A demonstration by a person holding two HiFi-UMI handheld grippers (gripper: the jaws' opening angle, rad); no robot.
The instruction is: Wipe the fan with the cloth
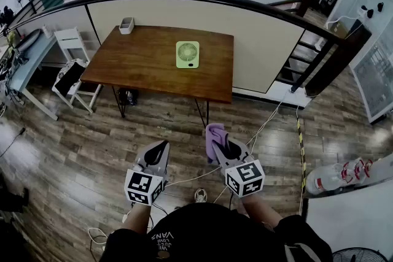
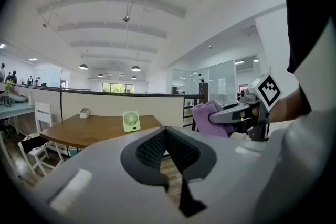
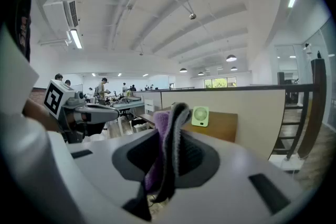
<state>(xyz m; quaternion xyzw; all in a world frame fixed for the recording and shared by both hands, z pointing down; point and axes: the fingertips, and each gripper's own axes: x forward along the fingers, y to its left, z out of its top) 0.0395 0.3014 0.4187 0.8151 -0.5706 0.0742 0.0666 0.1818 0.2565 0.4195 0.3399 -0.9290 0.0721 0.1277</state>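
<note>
Wooden table (image 1: 141,64) (1 fan (image 1: 187,54)), plank floor (image 1: 92,150)

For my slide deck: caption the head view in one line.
Person faces a table bearing a green fan, right tool gripping a purple cloth, left tool shut and empty.

The fan (image 1: 187,54) is pale green. The table (image 1: 141,67) is warm brown with a wood grain. The cloth (image 1: 214,134) is lilac purple. The left gripper (image 1: 161,146) and the right gripper (image 1: 225,143) both have light grey shells with black ribbed pads, and each carries a white cube (image 1: 144,187) printed with black square markers. The floor (image 1: 73,144) is grey-brown plank with streaky grain. The chair (image 1: 72,45) is white. The partition wall (image 1: 258,40) is cream under a dark rail. A strip of tape (image 1: 301,150) is striped yellow and black.
</note>
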